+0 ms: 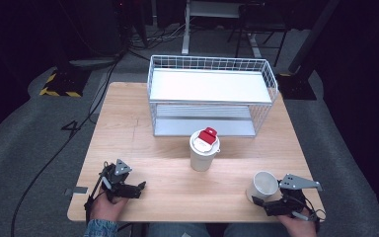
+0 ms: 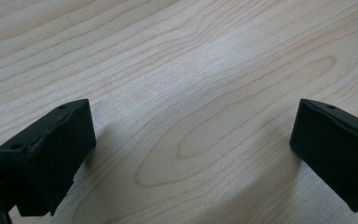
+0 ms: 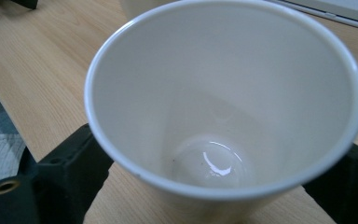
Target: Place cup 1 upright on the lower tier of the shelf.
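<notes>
An open white paper cup (image 1: 263, 184) stands near the table's front right corner, and the right gripper view looks down into the cup (image 3: 223, 116), which is empty. My right gripper (image 1: 269, 198) has a black jaw pressed against each side of it under the rim, so it is shut on the cup. A second white cup (image 1: 204, 150), closed by a lid with a red tab (image 1: 208, 135), stands at the table's middle. My left gripper (image 1: 137, 189) rests at the front left, its jaws wide apart over bare wood with nothing between them (image 2: 191, 140).
A white wire basket shelf (image 1: 212, 96) with two tiers stands at the back of the wooden table (image 1: 128, 128), just behind the lidded cup. Dark floor, cables and stands surround the table.
</notes>
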The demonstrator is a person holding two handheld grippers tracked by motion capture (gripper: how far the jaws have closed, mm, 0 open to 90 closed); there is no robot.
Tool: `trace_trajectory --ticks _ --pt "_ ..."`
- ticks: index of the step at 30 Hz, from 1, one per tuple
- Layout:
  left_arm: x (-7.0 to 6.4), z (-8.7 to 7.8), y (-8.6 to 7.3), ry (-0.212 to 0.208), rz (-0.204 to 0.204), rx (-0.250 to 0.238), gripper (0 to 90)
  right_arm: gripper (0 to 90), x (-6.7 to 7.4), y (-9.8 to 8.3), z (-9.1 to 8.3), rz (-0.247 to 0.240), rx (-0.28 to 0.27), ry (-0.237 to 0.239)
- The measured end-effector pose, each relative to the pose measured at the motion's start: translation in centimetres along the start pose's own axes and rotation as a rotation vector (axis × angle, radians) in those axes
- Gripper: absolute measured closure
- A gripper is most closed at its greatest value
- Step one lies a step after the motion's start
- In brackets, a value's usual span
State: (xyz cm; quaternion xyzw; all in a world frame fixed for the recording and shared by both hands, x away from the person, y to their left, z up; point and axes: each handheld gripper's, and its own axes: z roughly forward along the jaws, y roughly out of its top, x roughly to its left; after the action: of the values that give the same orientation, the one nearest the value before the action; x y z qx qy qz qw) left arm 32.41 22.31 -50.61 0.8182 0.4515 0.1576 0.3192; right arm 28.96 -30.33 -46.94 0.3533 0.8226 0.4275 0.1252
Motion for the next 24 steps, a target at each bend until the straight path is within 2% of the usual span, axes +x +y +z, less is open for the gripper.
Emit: trace_trajectory --ticks 7,24 --pt "0.00 0.00 0.00 0.000 0.000 0.000 0.6 20.2 -0.16 0.00 -0.17 0.002 -0.009 -0.007" --pt "0.00 0.00 0.00 0.000 0.000 0.000 0.6 21.8 -0.03 0.15 -0.25 -0.020 -0.009 -0.021"
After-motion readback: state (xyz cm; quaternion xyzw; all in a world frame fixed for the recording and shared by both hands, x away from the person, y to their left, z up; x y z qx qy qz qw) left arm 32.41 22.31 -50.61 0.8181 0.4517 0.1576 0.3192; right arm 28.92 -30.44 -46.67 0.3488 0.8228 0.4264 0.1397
